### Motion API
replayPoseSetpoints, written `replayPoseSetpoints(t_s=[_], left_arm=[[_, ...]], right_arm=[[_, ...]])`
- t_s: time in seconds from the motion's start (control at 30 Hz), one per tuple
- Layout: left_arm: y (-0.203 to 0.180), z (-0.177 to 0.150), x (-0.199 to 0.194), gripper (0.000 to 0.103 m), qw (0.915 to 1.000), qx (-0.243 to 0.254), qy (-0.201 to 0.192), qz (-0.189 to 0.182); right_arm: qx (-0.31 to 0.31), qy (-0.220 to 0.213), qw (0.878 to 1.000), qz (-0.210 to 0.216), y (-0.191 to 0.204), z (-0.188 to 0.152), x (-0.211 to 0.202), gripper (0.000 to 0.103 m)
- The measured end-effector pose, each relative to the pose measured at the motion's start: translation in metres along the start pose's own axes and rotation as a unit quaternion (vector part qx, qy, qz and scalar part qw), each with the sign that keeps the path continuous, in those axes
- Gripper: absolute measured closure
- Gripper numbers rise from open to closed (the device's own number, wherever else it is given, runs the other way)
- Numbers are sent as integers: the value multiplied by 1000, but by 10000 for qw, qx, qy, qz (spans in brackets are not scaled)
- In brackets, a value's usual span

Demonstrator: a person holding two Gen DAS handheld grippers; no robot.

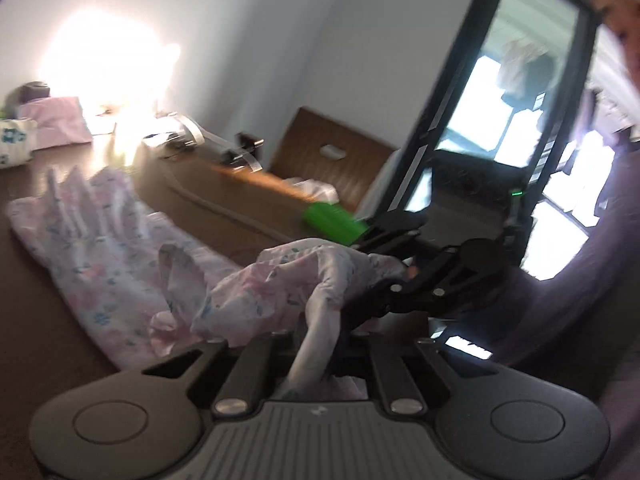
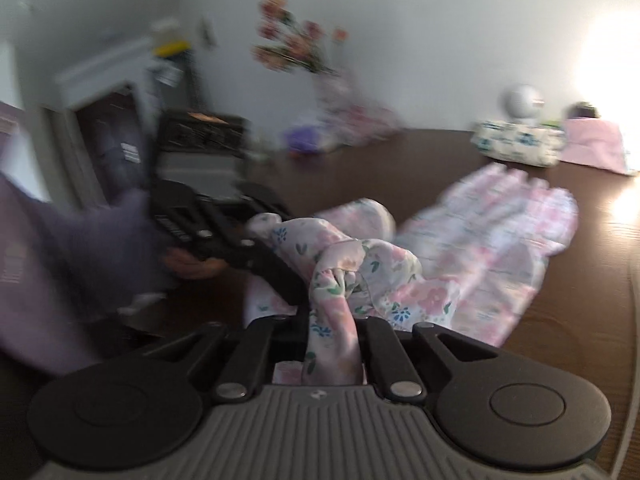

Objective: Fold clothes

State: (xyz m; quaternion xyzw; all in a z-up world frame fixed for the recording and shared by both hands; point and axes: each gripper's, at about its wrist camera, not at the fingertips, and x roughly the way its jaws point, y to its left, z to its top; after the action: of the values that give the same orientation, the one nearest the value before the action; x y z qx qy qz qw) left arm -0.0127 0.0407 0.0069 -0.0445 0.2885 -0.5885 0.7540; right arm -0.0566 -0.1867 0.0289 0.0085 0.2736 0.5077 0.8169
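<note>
A pink floral garment [image 1: 100,256] lies stretched across the dark wooden table [image 1: 208,200]; its near end is lifted and bunched. My left gripper [image 1: 316,344] is shut on a fold of the garment. The right gripper [image 1: 384,284] shows opposite, also in the cloth. In the right wrist view my right gripper [image 2: 332,336] is shut on a bunched fold of the garment [image 2: 492,236], whose far part lies flat on the table [image 2: 580,320]. The left gripper [image 2: 280,280] holds the cloth close beside it. Both views are blurred.
Folded clothes, a floral one [image 2: 516,142] and a pink one [image 2: 596,148], sit at the table's far edge. A vase of flowers [image 2: 304,60] stands at the back. A green object [image 1: 330,218] and small clutter [image 1: 192,140] lie on the table. The person [image 1: 580,280] stands close.
</note>
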Motion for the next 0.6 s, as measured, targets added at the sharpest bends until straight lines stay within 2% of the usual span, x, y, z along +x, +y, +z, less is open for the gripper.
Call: replayPoseSetpoints(t_s=[0.07,0.1,0.13,0.17,0.23,0.3,0.33,0.37,0.4,0.43,0.47,0.53,0.6], left_arm=[[-5,-4,-7,96,9997,-19,2,-247],[-11,-8,-6,96,9997,57,121,-183],[-17,-13,-4,95,9995,160,274,-61],[-23,-19,-1,91,9987,262,428,60],[-36,-29,4,78,9958,466,734,302],[-50,-36,1,66,9907,740,879,733],[-58,-38,-3,63,9878,886,846,961],[-65,-39,-11,51,9852,1031,677,1193],[-72,-39,-20,28,9817,1175,467,1425],[-78,-42,-27,14,9754,1347,199,1734],[-80,-45,-28,0,9704,1503,45,1892],[-81,-49,-24,0,9608,1799,-182,2099],[-74,-47,-12,0,9655,1880,39,1801]], right_arm=[[-26,84,9995,312,3,-2,-6,95],[-104,221,9992,308,7,-4,-6,93],[-183,363,9990,196,11,-6,-6,83],[-262,504,9984,23,16,-9,-6,65],[-477,641,9963,-333,27,-12,-11,45],[-698,637,9939,-574,38,-15,-23,35],[-738,582,9933,-672,42,-15,-30,26],[-742,509,9932,-739,44,-17,-35,18],[-737,434,9931,-797,46,-19,-39,15],[-731,405,9932,-812,46,-21,-37,8],[-723,390,9933,-814,45,-23,-33,2],[-740,408,9932,-799,40,-24,-22,2],[-788,433,9927,-807,29,-22,-7,2]])
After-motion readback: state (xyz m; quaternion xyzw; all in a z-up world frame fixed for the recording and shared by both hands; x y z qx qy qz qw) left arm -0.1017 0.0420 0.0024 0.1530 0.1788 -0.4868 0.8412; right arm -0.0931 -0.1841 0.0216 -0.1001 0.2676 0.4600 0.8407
